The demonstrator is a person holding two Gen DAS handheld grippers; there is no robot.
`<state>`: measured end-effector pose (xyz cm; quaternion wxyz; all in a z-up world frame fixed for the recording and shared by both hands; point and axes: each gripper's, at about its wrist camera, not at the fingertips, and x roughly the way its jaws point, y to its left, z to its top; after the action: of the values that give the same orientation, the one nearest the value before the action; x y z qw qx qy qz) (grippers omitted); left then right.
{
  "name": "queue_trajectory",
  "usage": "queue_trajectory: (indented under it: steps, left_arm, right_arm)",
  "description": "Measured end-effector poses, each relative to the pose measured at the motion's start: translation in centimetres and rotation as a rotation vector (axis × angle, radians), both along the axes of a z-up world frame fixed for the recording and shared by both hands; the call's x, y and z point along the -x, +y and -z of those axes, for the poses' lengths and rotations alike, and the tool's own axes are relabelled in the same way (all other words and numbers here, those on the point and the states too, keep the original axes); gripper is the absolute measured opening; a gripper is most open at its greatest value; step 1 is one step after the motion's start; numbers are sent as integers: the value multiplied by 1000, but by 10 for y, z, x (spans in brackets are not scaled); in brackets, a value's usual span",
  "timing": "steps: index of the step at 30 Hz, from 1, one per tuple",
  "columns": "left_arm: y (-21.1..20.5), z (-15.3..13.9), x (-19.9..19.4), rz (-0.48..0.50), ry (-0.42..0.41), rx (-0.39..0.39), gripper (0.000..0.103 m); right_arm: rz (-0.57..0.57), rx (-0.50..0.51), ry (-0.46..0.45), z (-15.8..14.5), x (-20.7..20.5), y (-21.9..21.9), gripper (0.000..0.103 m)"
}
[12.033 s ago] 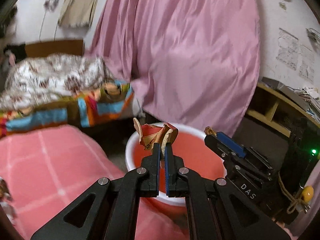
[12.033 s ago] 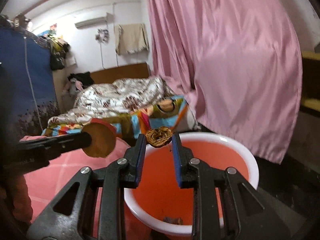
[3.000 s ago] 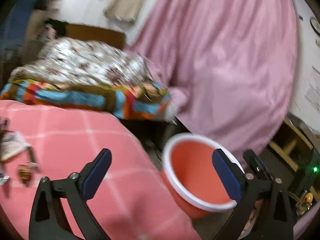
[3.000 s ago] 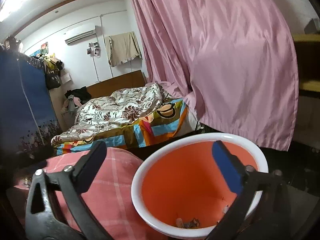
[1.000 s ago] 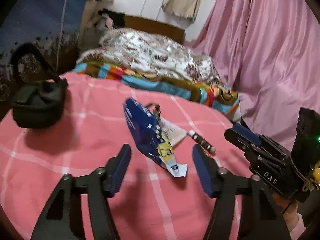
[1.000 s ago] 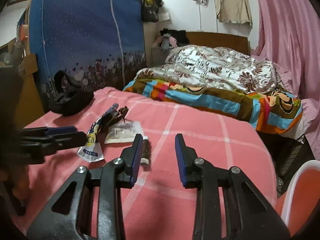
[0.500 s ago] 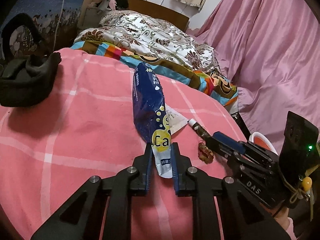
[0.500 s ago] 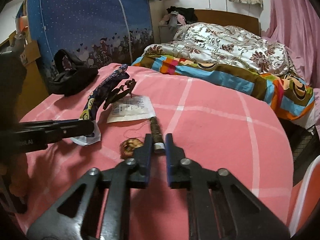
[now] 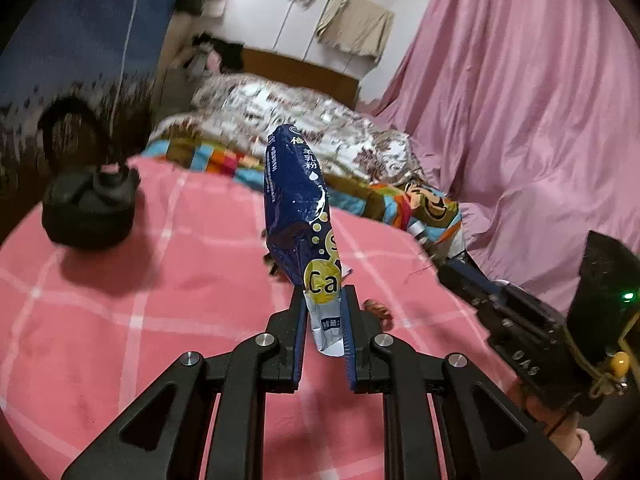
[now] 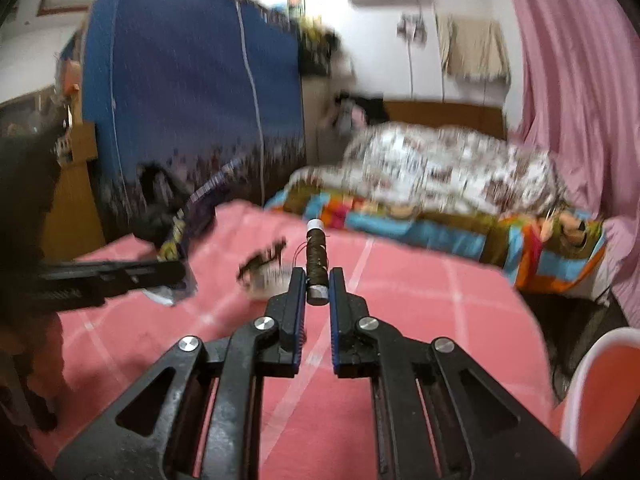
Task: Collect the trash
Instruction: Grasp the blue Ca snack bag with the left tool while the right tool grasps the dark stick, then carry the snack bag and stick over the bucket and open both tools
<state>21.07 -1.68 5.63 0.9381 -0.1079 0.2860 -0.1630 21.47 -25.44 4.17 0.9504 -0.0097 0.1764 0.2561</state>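
Both picks made: left gripper [image 9: 324, 320] pinches the blue packet [image 9: 298, 208], right gripper [image 10: 318, 292] the thread spool [image 10: 316, 258] (bucket [image 10: 592, 380] near right), so carrying there seems next.

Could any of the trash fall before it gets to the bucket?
Maybe. The left gripper pinches only the bottom tip of the tall blue packet, so it could flop or slip out. The right gripper grips just one end of the brown spool, which could tip loose on the way to the bucket.
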Motion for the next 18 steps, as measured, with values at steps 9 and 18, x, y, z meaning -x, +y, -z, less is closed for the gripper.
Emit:
queue_trajectory:
  steps: [9,18]
  left_arm:
    - [-53,-31,26,90,-203,-84,13]
    - [-134,-49,33,287,-330,-124,13]
  right_arm:
    - [193,-95,-311,-42,60,-52,43]
    - [419,-88,-389,-52,91,-113,44]
